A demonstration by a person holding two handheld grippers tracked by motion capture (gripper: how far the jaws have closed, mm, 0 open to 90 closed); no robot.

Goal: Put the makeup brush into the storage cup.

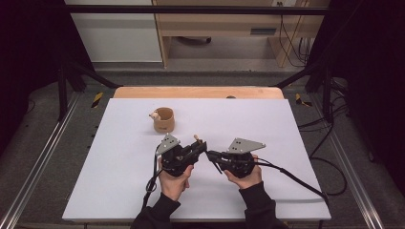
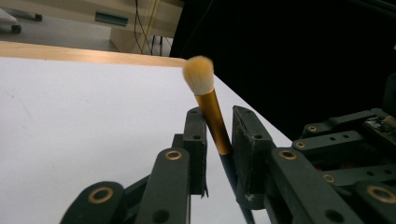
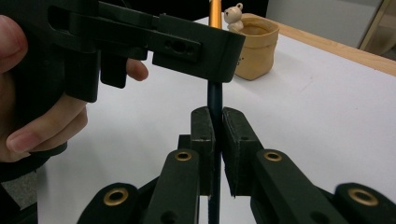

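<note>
Makeup brush (image 2: 208, 109) is held above the white worktop (image 1: 119, 181) near its middle. Right gripper (image 3: 215, 123) is clenched on the dark handle; left gripper (image 2: 218, 128) grasps the gold ferrule, bristles upward. Tan cup (image 1: 164, 119) stands farther back.

No writing, label, brand or number can be read on anything here; the small marks on the cup (image 3: 256, 44) are too blurred.
</note>
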